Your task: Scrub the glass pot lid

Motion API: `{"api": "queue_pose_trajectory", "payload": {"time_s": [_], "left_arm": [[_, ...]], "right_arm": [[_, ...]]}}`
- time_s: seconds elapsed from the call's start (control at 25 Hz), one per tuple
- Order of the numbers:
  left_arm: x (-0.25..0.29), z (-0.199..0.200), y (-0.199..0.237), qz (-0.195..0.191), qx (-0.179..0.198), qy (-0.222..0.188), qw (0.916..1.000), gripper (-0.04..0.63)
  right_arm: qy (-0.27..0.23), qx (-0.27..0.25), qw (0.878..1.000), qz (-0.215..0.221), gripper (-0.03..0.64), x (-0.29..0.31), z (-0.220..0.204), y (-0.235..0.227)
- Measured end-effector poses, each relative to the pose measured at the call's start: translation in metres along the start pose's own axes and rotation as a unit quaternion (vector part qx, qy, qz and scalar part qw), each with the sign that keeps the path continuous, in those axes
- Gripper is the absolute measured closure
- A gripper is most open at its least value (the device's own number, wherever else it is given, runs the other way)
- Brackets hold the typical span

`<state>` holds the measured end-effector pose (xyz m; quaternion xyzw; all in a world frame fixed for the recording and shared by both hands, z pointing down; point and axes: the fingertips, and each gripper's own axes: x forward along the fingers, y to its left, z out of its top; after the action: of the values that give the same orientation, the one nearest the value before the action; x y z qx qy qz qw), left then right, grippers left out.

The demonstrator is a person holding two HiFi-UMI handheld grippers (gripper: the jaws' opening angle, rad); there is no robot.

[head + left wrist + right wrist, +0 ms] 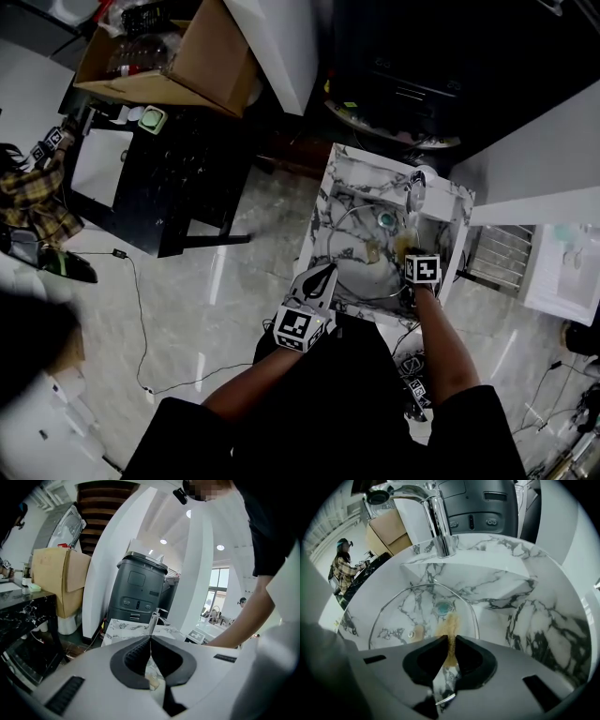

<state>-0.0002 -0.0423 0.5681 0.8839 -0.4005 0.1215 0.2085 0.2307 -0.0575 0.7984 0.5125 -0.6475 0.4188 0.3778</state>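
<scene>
The glass pot lid lies tilted in the marble sink; its metal rim and tan knob show through the glass. My left gripper is at the lid's near-left rim with its jaws pressed together, apparently on that rim; in its own view the left gripper shows only a thin seam between the pads. My right gripper hovers over the lid's right side, shut on a thin tan scrub pad that sticks out past the right gripper toward the glass.
A chrome faucet rises at the sink's back, with the drain below it. A grey bin stands behind. Left of the sink are a black table and a cardboard box. A person in plaid works there. A cable crosses the floor.
</scene>
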Motion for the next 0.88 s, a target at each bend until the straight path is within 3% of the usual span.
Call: {"api": "queue_pose_trajectory", "payload": {"time_s": [0.36, 0.88], "left_arm": [[-0.008, -0.005, -0.006, 0.010, -0.011, -0.009, 0.9998, 0.580], [-0.022, -0.011, 0.005, 0.032, -0.025, -0.016, 0.9990, 0.580]], "right_arm": [[0.036, -0.021, 0.998, 0.037, 0.560, -0.007, -0.033, 0.024], [0.068, -0.057, 0.992, 0.084, 0.560, -0.001, -0.046, 0.077]]}}
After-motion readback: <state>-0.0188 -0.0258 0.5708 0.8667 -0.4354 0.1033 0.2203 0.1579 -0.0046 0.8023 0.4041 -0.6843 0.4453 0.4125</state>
